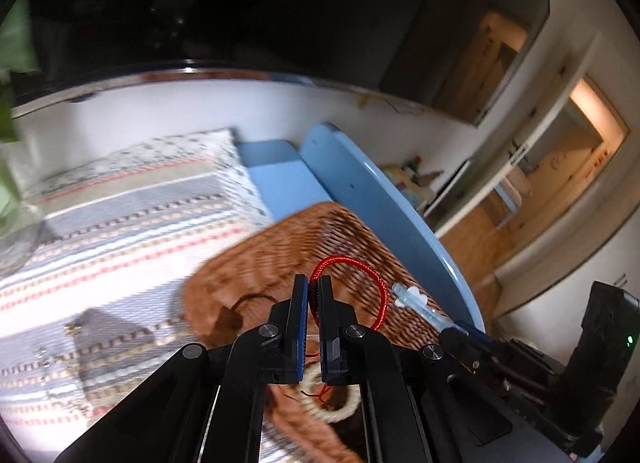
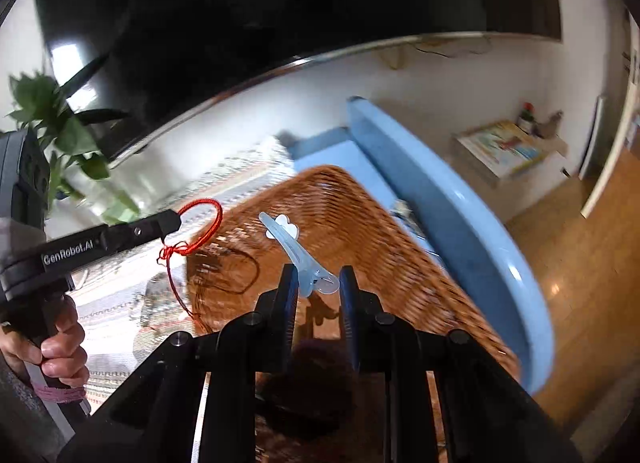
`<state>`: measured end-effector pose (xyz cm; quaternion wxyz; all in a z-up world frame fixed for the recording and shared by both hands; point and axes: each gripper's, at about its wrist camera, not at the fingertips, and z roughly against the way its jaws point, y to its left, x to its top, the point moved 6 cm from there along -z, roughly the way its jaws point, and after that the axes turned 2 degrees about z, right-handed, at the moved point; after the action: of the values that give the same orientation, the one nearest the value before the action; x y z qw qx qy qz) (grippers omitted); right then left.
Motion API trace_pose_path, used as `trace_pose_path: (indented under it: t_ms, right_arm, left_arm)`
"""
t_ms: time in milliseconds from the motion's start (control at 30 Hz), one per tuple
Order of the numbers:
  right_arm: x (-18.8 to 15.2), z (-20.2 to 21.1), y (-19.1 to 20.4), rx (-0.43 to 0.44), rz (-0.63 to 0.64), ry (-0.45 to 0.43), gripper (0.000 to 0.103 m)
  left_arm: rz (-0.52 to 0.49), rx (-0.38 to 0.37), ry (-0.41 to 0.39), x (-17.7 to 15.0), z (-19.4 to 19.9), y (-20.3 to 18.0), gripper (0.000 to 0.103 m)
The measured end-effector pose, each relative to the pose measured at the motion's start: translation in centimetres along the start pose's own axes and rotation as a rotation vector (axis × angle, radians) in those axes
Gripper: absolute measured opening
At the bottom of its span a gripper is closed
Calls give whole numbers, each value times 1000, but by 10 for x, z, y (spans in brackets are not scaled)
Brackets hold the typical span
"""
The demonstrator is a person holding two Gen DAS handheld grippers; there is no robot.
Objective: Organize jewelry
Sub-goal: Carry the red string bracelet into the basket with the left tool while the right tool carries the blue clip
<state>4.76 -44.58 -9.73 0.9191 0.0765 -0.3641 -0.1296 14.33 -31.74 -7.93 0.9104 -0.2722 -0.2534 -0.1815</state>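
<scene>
My left gripper (image 1: pixel 313 283) is shut on a red cord bracelet (image 1: pixel 382 295), whose loop sticks out past the blue pads above a brown wicker tray (image 1: pixel 280 247). The right wrist view shows that same left gripper (image 2: pixel 172 219) from the side, the red bracelet (image 2: pixel 219 219) hanging from it with a knotted tail. My right gripper (image 2: pixel 319 273) is shut on the tail of a pale blue hair clip (image 2: pixel 292 247) with a white flower, held over the wicker tray (image 2: pixel 360 223). The clip (image 1: pixel 424 313) and right gripper (image 1: pixel 452 333) also appear low right in the left view.
The tray lies on a striped woven cloth (image 1: pixel 120 223) on a blue table (image 2: pixel 460 203). A dark cord loop (image 2: pixel 236 271) lies in the tray. Small metal pieces (image 1: pixel 72 329) rest on the cloth. A plant (image 2: pixel 52 111), a dark screen (image 2: pixel 240 23) and a hand (image 2: pixel 60 347) are at left.
</scene>
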Motion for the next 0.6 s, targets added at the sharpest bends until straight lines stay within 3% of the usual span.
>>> trace_pose_path:
  t_ms: [133, 300, 600]
  right_arm:
    - [-10, 1, -22, -21, -25, 23, 23]
    - [-22, -5, -31, -22, -35, 53, 23]
    - [-31, -19, -46, -42, -83, 79, 22]
  left_arm:
    - [-31, 15, 57, -5, -26, -20, 4]
    - [-112, 130, 113, -21, -52, -31, 4]
    - [-124, 131, 181, -35, -76, -34, 4]
